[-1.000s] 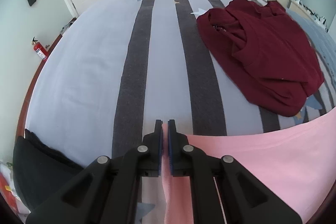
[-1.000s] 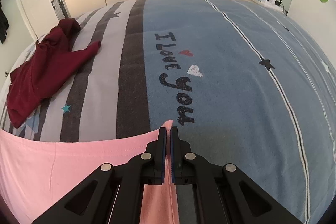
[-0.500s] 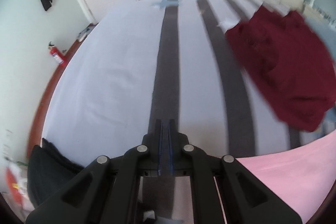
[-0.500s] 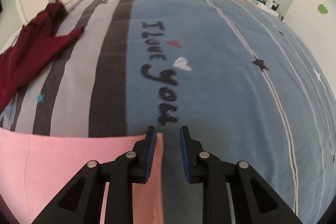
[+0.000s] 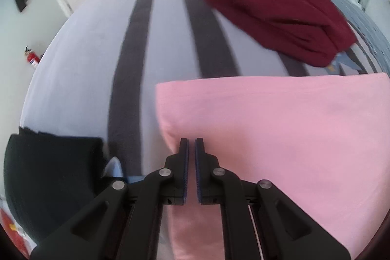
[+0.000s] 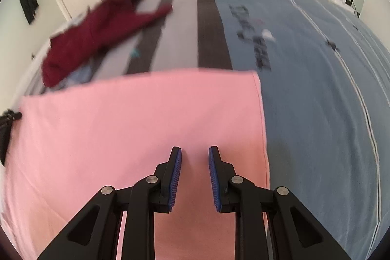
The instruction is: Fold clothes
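Since pink garment [image 5: 280, 138] lies flat on bed [image 5: 80, 60], long axis running side to side between both claws, next fold turns on its side edges; left claw [image 5: 191, 145] closed, nothing pinched, tips just inside garment's left edge, cloth spreading rightward and ahead; right claw [image 6: 194, 155] jaws just been opening, now parted and empty above cloth, garment's right edge just to its right; maroon garment [image 6: 102, 26] well ahead, apart

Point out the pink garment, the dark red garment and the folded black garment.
pink garment [image 6: 136, 128]: right wrist view, middle of its flat top layer.
dark red garment [image 5: 280, 14]: left wrist view, centre of the crumpled heap.
black garment [image 5: 48, 177]: left wrist view, middle of its top.
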Demonstrator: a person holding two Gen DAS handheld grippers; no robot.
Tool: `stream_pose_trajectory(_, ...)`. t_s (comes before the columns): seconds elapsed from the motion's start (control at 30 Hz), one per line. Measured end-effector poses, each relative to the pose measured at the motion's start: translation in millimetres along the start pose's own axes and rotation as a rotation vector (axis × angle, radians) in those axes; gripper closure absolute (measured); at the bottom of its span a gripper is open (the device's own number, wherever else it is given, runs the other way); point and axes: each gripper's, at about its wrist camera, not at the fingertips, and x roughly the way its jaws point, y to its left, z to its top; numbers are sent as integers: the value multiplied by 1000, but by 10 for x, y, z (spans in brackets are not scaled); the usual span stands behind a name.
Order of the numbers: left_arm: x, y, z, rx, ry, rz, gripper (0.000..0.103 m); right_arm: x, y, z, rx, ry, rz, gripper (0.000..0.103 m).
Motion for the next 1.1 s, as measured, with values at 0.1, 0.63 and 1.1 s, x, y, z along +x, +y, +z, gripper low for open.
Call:
stream_pose_trajectory(0.1,11,68,62,-26,-8,58,99,29,-151,29,37,-28,-31,84)
stream_pose_trajectory(0.63,-1456,-290,-994,-83,-83,-78,98,-1234,402,-638,22,-161,8,85)
stream_pose_trajectory(1.1,-1935,-558,-2684,-168,5,-66,97,-1687,950,-2774,96,3,-44,84)
